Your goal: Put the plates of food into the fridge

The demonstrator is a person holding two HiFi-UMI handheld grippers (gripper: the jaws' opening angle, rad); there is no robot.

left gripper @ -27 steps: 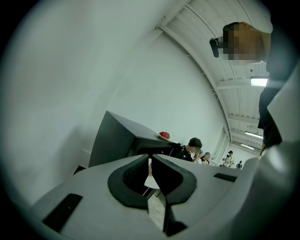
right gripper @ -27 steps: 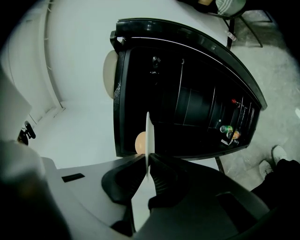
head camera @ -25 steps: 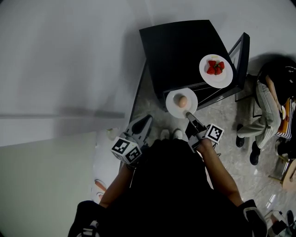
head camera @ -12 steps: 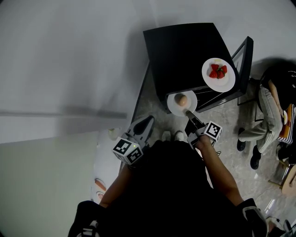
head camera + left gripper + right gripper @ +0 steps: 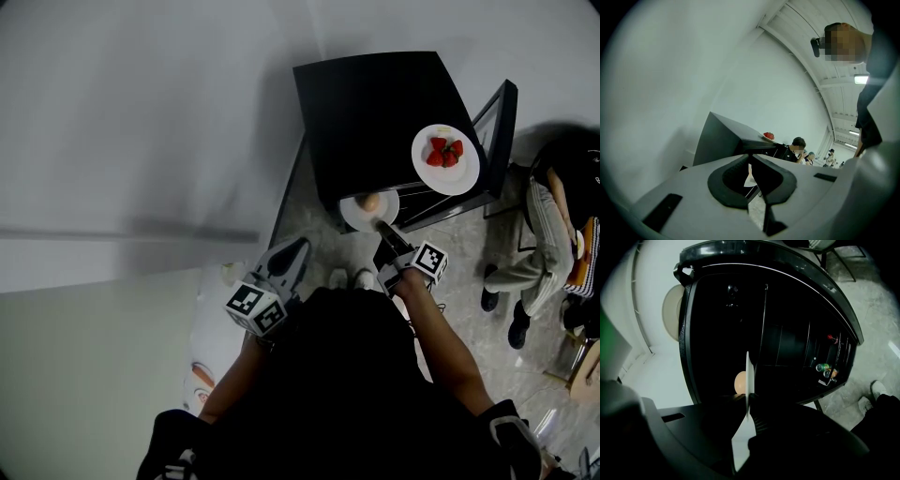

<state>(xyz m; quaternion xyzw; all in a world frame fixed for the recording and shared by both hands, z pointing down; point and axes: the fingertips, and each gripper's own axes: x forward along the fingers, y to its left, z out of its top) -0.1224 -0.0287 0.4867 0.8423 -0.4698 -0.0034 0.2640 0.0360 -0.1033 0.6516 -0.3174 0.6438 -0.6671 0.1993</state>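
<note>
Now, right gripper [image 5: 382, 228] clamping the near rim of the plate [image 5: 356, 212], plate lying level, far edge pointing toward the open fridge [image 5: 375, 103], left gripper [image 5: 286, 255] hanging with jaws together, empty.

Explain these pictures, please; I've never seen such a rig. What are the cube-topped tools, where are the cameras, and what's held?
There is no robot: a person holds a two-jaw gripper in each hand, and the marker cubes belong to them. The head view looks steeply down from the person's head; each gripper view looks along its own jaws. The right gripper is shut on the rim of a white plate carrying a round tan food item, at the open front of a small black fridge. A second plate with strawberries sits on the fridge's top. The left gripper is shut and empty, held near the person's body.
</note>
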